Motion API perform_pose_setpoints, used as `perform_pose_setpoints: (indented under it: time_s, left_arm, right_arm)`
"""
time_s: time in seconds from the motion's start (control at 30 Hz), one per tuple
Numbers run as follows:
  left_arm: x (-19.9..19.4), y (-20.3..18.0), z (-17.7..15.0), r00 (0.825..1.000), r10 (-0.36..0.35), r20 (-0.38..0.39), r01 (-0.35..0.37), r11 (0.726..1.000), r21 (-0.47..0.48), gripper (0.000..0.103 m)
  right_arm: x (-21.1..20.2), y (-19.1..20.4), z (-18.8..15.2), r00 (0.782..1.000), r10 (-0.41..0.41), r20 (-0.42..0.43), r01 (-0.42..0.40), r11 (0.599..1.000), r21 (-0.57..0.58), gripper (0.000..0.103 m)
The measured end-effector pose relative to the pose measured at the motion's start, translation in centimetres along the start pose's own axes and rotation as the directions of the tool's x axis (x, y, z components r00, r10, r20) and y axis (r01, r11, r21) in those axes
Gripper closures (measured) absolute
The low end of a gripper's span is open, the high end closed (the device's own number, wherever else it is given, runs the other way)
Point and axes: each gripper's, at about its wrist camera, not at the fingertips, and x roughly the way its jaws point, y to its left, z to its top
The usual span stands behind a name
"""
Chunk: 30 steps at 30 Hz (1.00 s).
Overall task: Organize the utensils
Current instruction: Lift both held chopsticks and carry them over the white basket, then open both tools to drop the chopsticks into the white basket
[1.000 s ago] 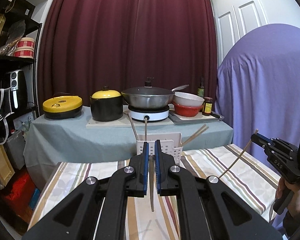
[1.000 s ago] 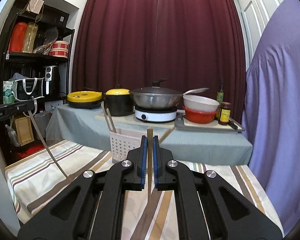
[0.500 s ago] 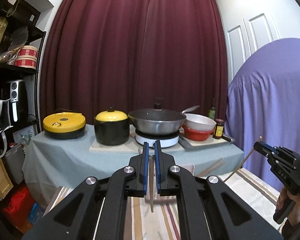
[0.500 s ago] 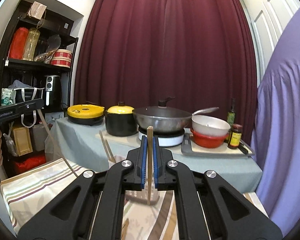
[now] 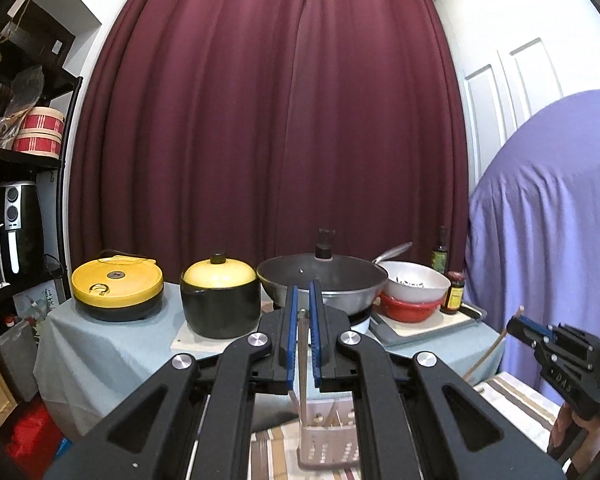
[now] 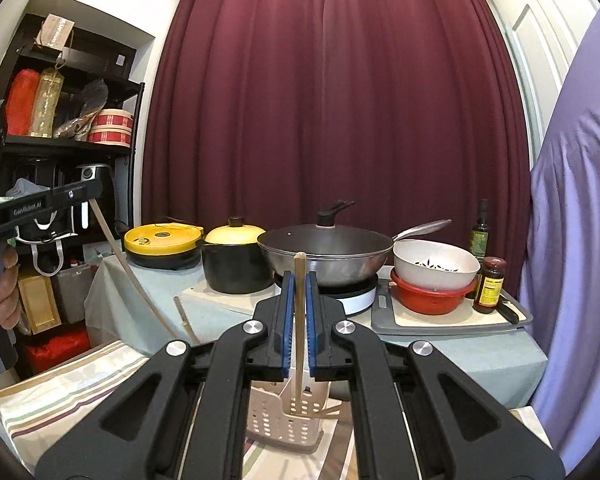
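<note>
Each gripper [image 5: 302,336] [image 6: 299,320] pinches a chopstick [image 5: 301,364] [image 6: 299,332] above the caddy [image 6: 286,416]; a tilted tip could miss its slot; colliding sticks might twist loose.

We see our right gripper [image 6: 299,286] clamping an upright wooden chopstick [image 6: 299,320] between its blue fingers [image 6: 287,320], above a perforated utensil basket [image 6: 286,420] on the striped table [image 6: 72,392]. Our left gripper [image 6: 40,208], at left, seems to hold another chopstick [image 6: 128,276].
</note>
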Motion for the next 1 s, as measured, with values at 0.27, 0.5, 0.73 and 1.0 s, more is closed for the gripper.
perform_pose_setpoints:
  time_s: [0.27, 0.5, 0.73, 1.0]
  left_arm:
    - [3.4, -0.2, -0.3, 0.999, -0.018, -0.029, 0.018, 1.0, 0.007, 0.097]
    - [6.3, -0.5, -2.6, 0.995, -0.032, -0.098, 0.033, 0.999, 0.015, 0.097]
    - [7.7, -0.7, -4.9, 0.987, -0.025, -0.162, 0.031, 0.999, 0.036, 0.094]
    - [5.4, -1.3, -5.5, 0.987, -0.02, -0.158, 0.026, 0.999, 0.039, 0.063]
  right_arm:
    - [3.0, -0.7, -0.9, 0.999, 0.002, -0.036, -0.002, 1.0, 0.02, 0.097]
    - [5.7, -0.8, -2.6, 0.996, 0.004, -0.092, -0.001, 0.999, 0.035, 0.097]
    - [7.0, -0.5, -4.4, 0.988, 0.016, -0.153, -0.01, 0.999, 0.043, 0.073]
    - [3.9, 0.3, -4.2, 0.991, -0.004, -0.131, 0.008, 1.0, 0.03, 0.065]
